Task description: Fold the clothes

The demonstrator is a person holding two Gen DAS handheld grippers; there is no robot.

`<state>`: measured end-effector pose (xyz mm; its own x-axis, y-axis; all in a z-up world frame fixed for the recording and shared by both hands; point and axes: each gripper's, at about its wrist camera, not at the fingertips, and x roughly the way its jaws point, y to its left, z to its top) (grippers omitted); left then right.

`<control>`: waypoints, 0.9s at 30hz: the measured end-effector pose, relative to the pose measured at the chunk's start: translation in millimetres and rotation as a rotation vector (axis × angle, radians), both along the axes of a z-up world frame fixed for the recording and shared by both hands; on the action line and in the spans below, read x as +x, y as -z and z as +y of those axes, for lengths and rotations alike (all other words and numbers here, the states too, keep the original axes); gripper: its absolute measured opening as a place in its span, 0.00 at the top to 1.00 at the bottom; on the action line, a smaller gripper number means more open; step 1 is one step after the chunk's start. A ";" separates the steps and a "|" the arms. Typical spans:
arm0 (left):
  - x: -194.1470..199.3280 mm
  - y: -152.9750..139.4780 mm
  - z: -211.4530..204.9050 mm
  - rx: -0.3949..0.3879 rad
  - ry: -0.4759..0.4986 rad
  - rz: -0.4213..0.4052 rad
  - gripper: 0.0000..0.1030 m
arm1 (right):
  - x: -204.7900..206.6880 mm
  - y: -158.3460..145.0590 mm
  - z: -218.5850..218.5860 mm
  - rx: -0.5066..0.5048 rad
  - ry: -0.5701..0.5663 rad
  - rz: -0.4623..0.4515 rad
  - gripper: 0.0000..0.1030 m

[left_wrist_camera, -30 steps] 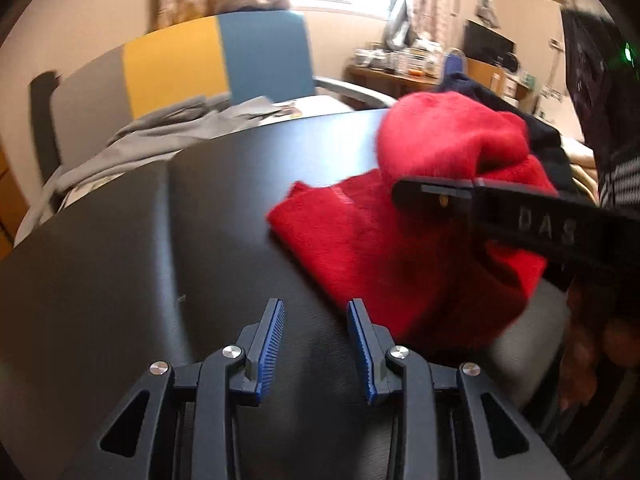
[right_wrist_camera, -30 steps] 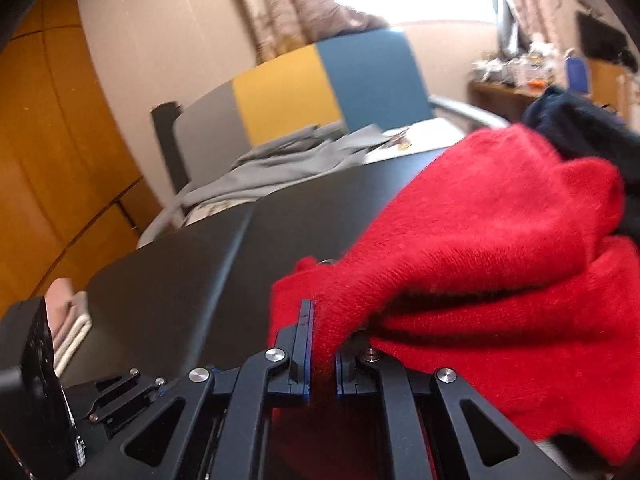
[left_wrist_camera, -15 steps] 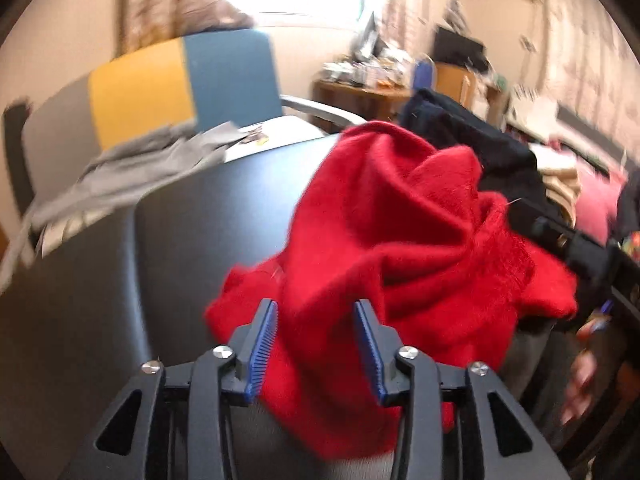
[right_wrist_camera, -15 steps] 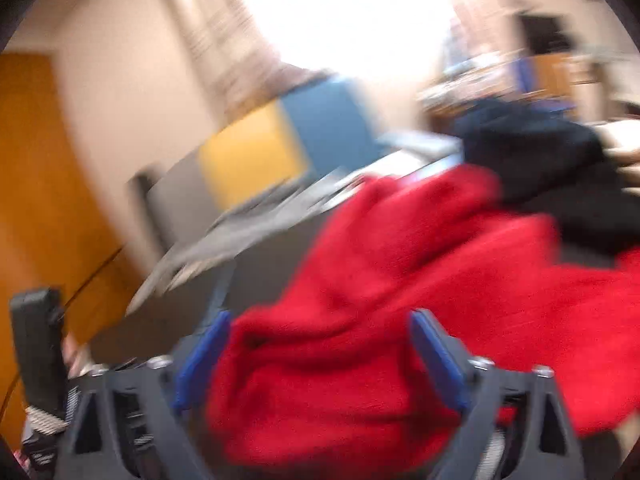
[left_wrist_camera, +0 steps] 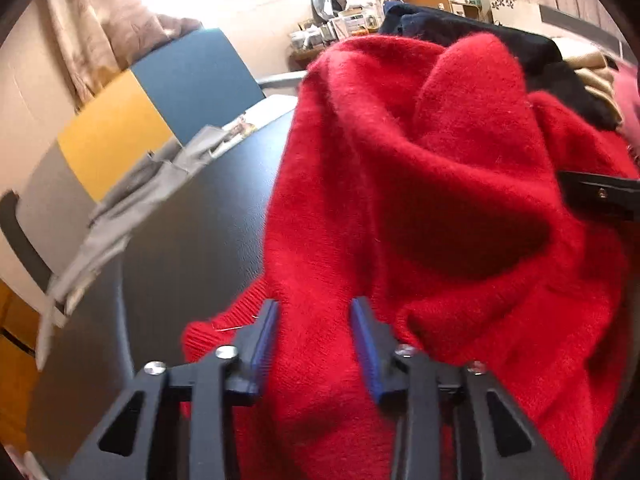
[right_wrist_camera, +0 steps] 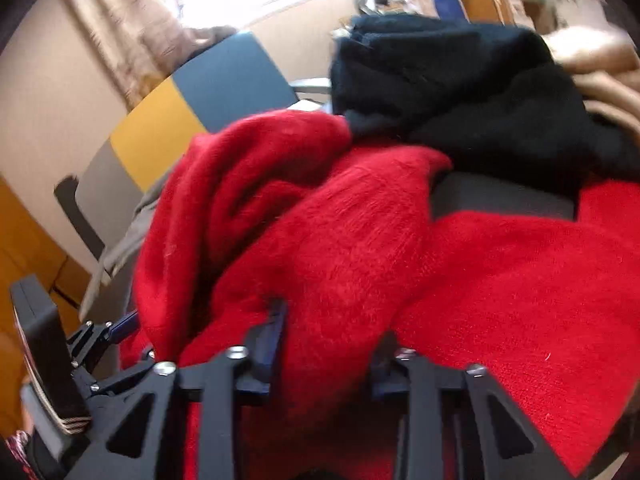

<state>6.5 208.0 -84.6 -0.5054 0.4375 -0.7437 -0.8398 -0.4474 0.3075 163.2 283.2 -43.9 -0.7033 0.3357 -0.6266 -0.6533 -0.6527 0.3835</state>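
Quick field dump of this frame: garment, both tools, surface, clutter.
garment: red sweater, bunched, not folded
left tool: open, sweater fabric between the fingers
right tool: open, fabric bunched between the fingers
surface: dark table
other clothes: black garment behind the sweater; grey garment at the table's far edge
background: yellow and blue chair

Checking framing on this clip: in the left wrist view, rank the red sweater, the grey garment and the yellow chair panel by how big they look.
1. red sweater, though it is nearest the camera.
2-3. grey garment and yellow chair panel: too alike to rank.
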 end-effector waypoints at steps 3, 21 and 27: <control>2.9 -2.4 -9.8 -0.018 -0.022 -0.042 0.71 | -6.9 2.5 -10.5 0.027 -0.042 -0.028 0.76; 25.2 -2.3 -172.2 0.071 -0.253 -0.139 0.76 | -101.8 12.8 -97.1 0.112 -0.404 -0.118 0.87; 30.7 -5.8 -198.1 0.085 -0.281 -0.139 0.76 | -147.8 8.6 -124.1 0.108 -0.480 -0.118 0.87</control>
